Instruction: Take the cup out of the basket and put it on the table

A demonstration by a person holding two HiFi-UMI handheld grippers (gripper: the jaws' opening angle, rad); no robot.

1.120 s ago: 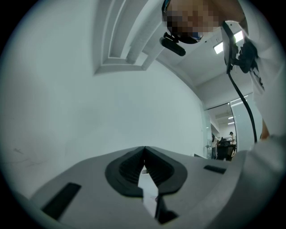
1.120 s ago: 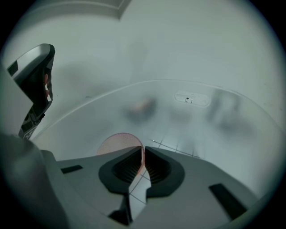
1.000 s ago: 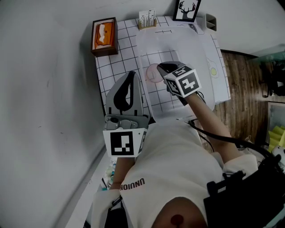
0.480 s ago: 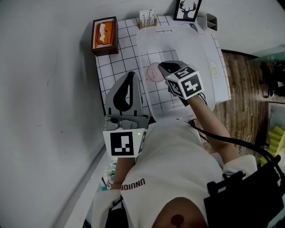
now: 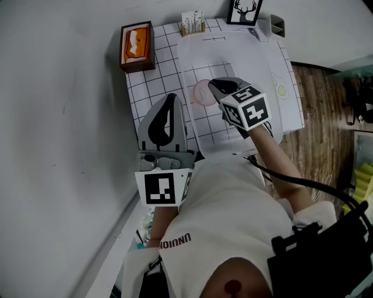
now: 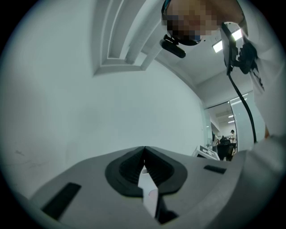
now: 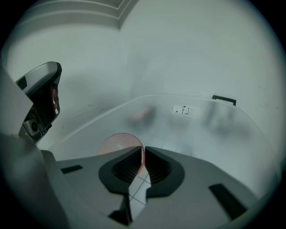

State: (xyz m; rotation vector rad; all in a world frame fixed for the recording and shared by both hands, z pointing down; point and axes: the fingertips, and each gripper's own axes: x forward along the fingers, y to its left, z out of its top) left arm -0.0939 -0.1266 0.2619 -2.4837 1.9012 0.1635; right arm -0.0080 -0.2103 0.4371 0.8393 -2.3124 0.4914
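Note:
A translucent pink cup (image 5: 203, 93) sits inside a clear plastic basket (image 5: 259, 64) on the grid-patterned table (image 5: 152, 87). My right gripper (image 5: 214, 87) reaches into the basket and is shut on the cup's rim. In the right gripper view the pink cup (image 7: 117, 144) shows just behind the closed jaws of the right gripper (image 7: 143, 156), with its rim pinched between them. My left gripper (image 5: 171, 99) is held up beside the basket near the table's left edge, shut and with nothing in it. In the left gripper view, the left gripper (image 6: 144, 154) faces a bare wall.
A wooden tissue box (image 5: 137, 46) stands at the table's far left corner. A small holder (image 5: 192, 24) and a framed deer picture (image 5: 245, 13) line the far edge. The basket's frosted wall (image 7: 192, 100) rises ahead of the right gripper. Wooden floor (image 5: 317, 128) lies to the right.
The right gripper has shifted slightly to the right with the cup still in its jaws. The left gripper has not moved.

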